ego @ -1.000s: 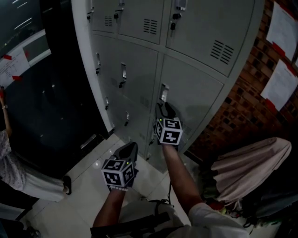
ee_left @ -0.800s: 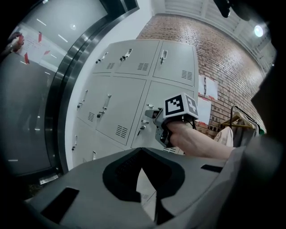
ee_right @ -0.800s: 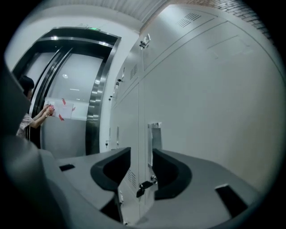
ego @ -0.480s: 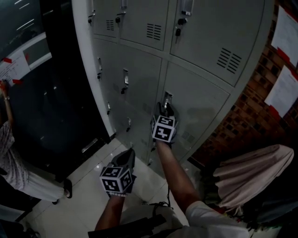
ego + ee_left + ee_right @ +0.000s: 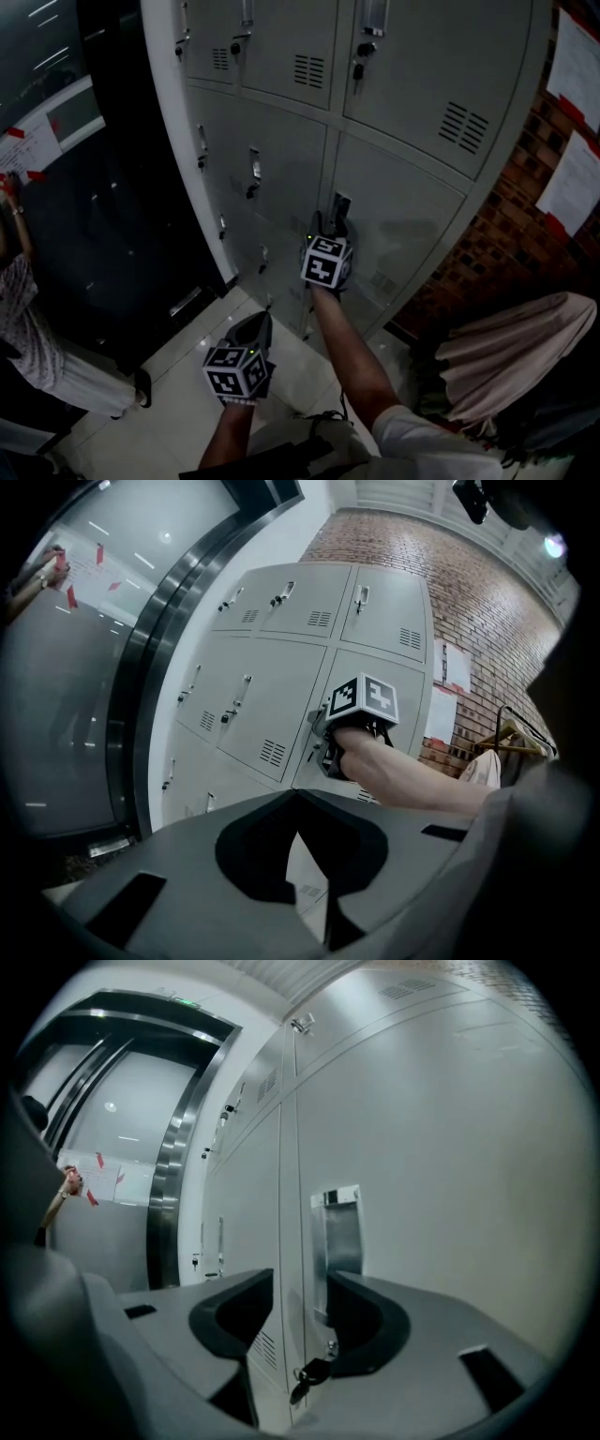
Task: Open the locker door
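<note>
The grey locker bank fills the head view. The task's locker door [image 5: 412, 202] is in the middle row, right column, and carries a recessed metal handle plate [image 5: 340, 204] at its left edge. My right gripper [image 5: 328, 223] is held up at that plate. In the right gripper view the right gripper [image 5: 300, 1312] is open. The handle plate [image 5: 337, 1241] stands just beyond the gap, and a key [image 5: 309, 1372] hangs in the lock below it. My left gripper [image 5: 260, 321] hangs low over the floor, away from the lockers. The left gripper [image 5: 298, 797] is shut and holds nothing.
A dark glass wall [image 5: 103, 187] with a steel frame borders the lockers on the left, where a person's hand [image 5: 11, 183] touches it. At right are a brick wall with paper sheets [image 5: 572, 178] and a beige cloth heap [image 5: 516, 347]. White floor tiles [image 5: 178, 375] lie below.
My right gripper has moved up and closer to the handle plate. The left gripper has stayed low, shifting only slightly in view.
</note>
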The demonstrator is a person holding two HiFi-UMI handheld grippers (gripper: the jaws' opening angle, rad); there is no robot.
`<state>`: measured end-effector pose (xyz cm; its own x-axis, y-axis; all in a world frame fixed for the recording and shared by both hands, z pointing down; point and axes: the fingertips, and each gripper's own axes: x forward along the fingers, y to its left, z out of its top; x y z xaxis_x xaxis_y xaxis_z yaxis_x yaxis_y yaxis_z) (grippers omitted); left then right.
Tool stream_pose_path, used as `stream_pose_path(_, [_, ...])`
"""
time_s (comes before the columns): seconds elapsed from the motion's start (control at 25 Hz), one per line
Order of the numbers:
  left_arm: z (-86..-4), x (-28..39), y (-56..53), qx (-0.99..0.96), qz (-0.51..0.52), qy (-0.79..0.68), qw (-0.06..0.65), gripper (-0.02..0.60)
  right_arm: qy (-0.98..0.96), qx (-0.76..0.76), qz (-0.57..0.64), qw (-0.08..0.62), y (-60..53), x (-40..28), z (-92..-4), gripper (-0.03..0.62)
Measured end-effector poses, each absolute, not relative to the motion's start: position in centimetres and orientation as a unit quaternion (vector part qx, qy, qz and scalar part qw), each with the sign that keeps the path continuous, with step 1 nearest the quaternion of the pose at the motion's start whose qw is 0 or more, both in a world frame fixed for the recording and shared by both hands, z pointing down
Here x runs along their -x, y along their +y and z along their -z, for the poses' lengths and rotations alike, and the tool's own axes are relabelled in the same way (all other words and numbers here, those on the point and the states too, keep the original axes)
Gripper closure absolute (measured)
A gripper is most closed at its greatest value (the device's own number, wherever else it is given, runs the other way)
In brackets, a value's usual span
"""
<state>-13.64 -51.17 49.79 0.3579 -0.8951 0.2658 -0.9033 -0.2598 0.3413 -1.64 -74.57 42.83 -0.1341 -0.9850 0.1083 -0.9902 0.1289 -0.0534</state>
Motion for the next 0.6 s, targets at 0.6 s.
stream_pose_path(0.6, [-50.3,13.6,-48.9,-0.796,-0.007,-0.555,0.241,0.583,-0.789,-0.612,-0.029,0.043,-69.2,4.6,-42.4,0.413])
